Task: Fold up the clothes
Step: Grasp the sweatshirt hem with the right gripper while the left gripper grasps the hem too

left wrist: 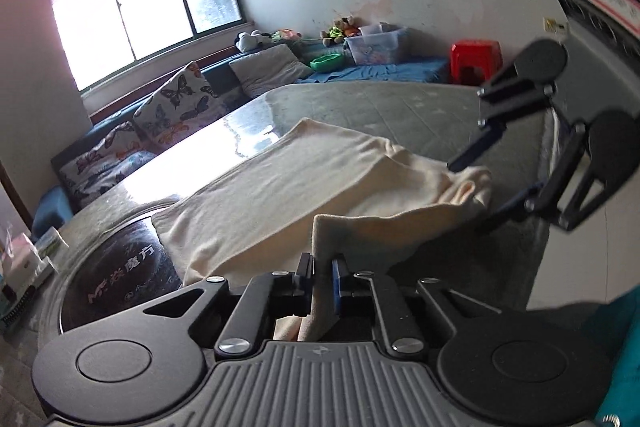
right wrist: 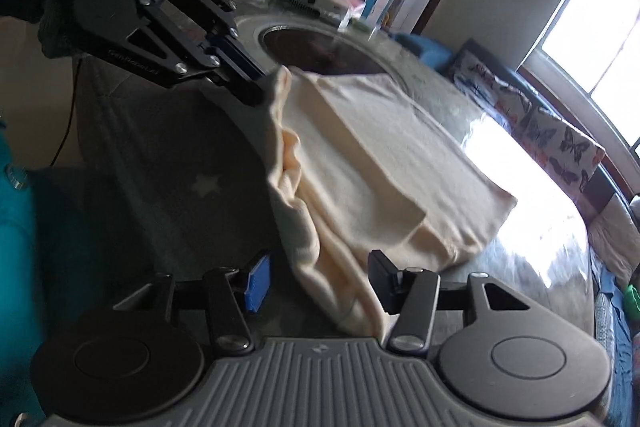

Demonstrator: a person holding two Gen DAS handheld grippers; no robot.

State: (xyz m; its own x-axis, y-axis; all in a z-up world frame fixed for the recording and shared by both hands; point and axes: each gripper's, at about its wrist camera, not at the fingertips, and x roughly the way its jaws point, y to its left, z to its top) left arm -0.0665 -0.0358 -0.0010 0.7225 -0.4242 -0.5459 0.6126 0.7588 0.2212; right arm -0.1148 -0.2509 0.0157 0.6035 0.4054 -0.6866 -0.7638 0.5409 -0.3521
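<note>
the left gripper [left wrist: 322, 277] pinches the cream garment [left wrist: 280, 187] at the table's [left wrist: 400, 103] near edge; the right gripper [right wrist: 318, 281] stands wide around its bunched end. it looks soft, light and limp, so i judge corners or hems the best hold.

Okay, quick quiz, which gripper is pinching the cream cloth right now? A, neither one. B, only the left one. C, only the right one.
B: the left gripper is closed on a corner of the cream cloth, while the right gripper is spread wide with the cloth loose between its fingers.

One cream garment [left wrist: 280, 187], two grippers [left wrist: 322, 269] [right wrist: 318, 281], one red stool [left wrist: 476, 61], one clear storage box [left wrist: 376, 45], two butterfly cushions [left wrist: 180, 99].
</note>
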